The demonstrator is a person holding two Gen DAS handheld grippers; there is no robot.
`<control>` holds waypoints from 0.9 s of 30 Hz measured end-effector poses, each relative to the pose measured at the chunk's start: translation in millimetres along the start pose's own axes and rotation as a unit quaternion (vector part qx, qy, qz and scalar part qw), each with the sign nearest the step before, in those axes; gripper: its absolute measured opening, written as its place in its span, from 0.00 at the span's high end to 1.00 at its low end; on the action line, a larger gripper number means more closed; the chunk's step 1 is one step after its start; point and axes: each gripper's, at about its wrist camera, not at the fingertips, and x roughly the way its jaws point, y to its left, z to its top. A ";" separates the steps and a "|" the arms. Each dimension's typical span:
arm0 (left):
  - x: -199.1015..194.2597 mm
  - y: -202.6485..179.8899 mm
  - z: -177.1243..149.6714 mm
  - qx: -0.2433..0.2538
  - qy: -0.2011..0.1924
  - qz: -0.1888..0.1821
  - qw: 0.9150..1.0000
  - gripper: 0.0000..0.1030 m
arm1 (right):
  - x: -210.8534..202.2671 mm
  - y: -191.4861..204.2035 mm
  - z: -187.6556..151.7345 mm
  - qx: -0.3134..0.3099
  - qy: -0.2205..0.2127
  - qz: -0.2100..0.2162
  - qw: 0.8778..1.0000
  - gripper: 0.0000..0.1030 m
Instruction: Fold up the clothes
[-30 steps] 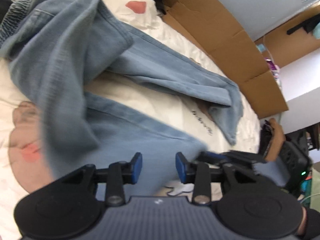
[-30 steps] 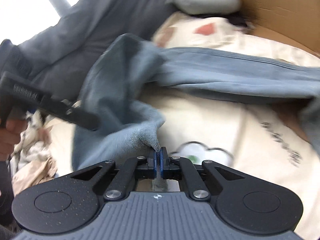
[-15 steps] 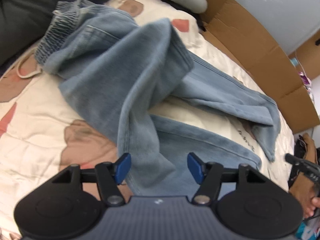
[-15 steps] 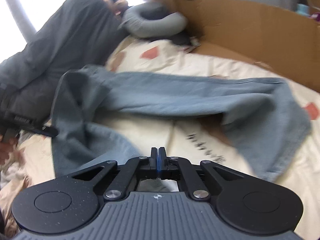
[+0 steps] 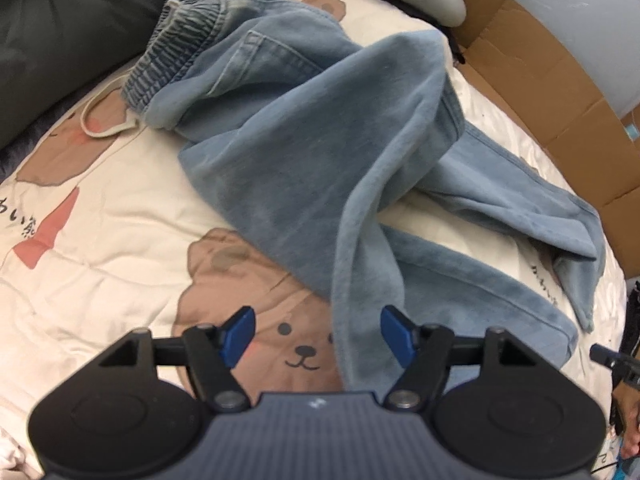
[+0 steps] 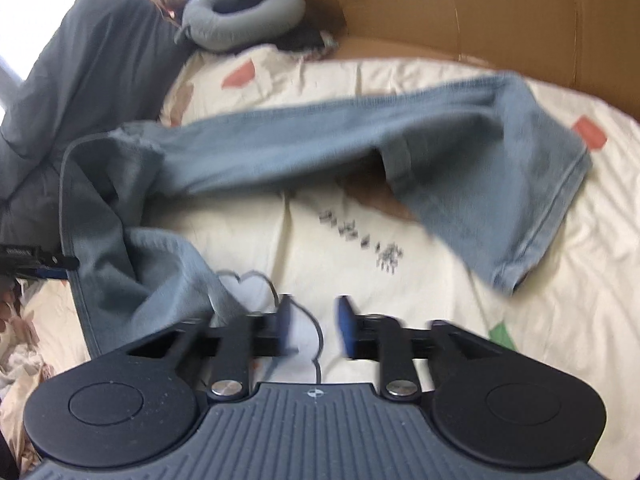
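left wrist view: the pair of light blue denim jeans with an elastic waistband (image 5: 320, 152) lies crumpled on the cream bed cover printed with brown bears (image 5: 100, 240). only this view shows the gathered waistband, at the far left beside the dark grey cushion (image 5: 60, 20), a back pocket, and a cream drawstring loop (image 5: 104, 128) trailing onto the cover. one leg runs off to the right; the other folds back over the seat and comes down towards the camera. the left gripper (image 5: 316, 334) has its blue fingers wide apart and holds nothing; the near leg passes between them, closer to the right finger, and whether it touches that finger cannot be told.

right wrist view: only this view shows the far leg stretched across the bed towards the brown cardboard wall (image 6: 480, 8), its hemmed cuff (image 6: 520, 208) turned down at the right, and a grey curved neck pillow (image 6: 240, 20) at the head of the bed. the image is motion-blurred. the right gripper (image 6: 314, 330) has its fingers parted and empty over bare cover; the near leg's bunched end lies just beside its left finger. the other gripper's tip shows at the left edge.
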 end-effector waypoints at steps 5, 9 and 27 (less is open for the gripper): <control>1.6 6.9 -2.2 -0.005 0.004 0.008 1.000 0.30 | 22.9 3.6 -16.6 0.001 0.022 0.019 1.000 0.53; 1.9 11.8 -2.4 -0.007 0.007 0.015 1.000 0.30 | 40.2 7.7 -28.3 0.002 0.036 0.036 0.999 0.37; 16.1 7.9 0.1 -0.008 0.011 0.012 1.000 0.32 | 92.5 37.1 -40.7 0.032 0.041 0.143 0.988 0.67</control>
